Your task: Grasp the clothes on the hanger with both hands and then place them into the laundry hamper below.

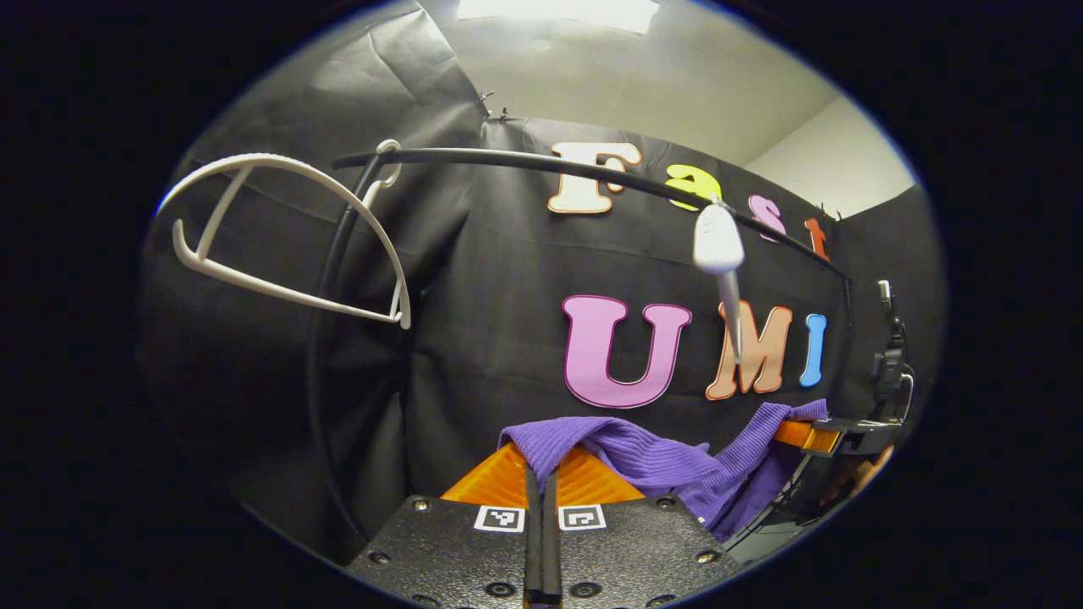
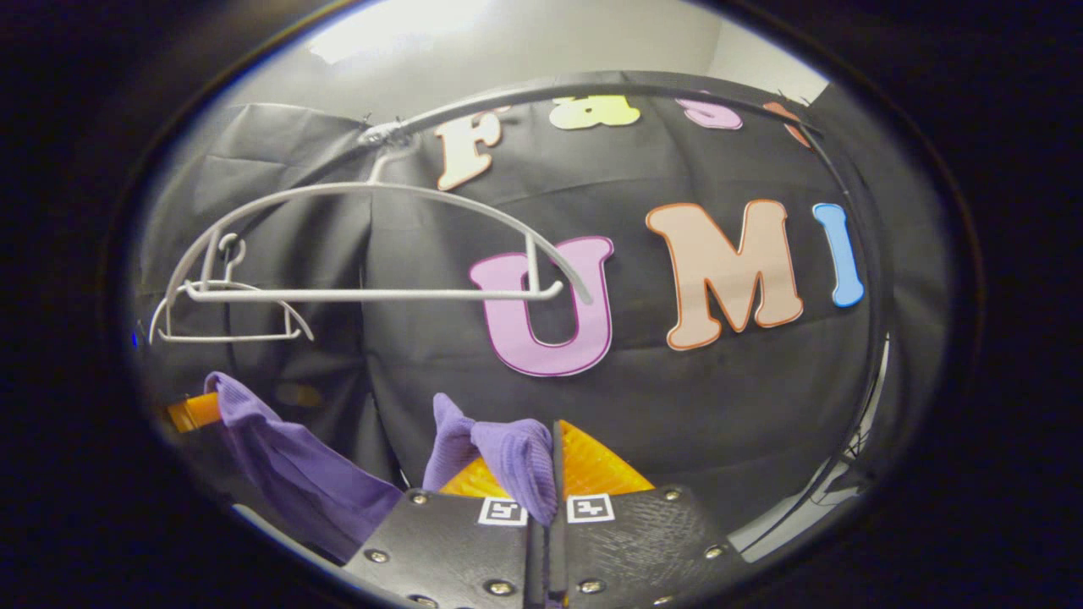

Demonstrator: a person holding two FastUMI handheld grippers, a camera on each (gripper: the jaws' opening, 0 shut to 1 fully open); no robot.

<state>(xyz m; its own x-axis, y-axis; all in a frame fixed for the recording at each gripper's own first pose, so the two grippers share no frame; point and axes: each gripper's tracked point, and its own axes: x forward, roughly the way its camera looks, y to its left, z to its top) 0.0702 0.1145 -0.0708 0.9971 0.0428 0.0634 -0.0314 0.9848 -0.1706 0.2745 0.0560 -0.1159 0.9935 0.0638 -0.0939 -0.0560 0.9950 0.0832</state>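
A purple knit garment (image 1: 651,461) hangs stretched between both grippers, off the hangers. In the left gripper view my left gripper (image 1: 541,474) is shut on one bunched end, cloth draped over its orange fingers (image 1: 491,478). The right gripper (image 1: 812,436) holds the other end at the lower right. The right gripper view has my right gripper (image 2: 554,452) shut on a fold of the purple garment (image 2: 508,452), and the left gripper (image 2: 190,412) stands far left with cloth trailing down from it. An empty white hanger (image 1: 279,245) hangs on the black rail (image 1: 508,159).
A second white hanger (image 1: 719,254) hangs edge-on farther right on the rail. In the right gripper view two bare hangers (image 2: 372,245) overlap at the upper left under the rail (image 2: 592,85). A black stand with cables (image 1: 888,372) is at the right. The booth wall is close ahead.
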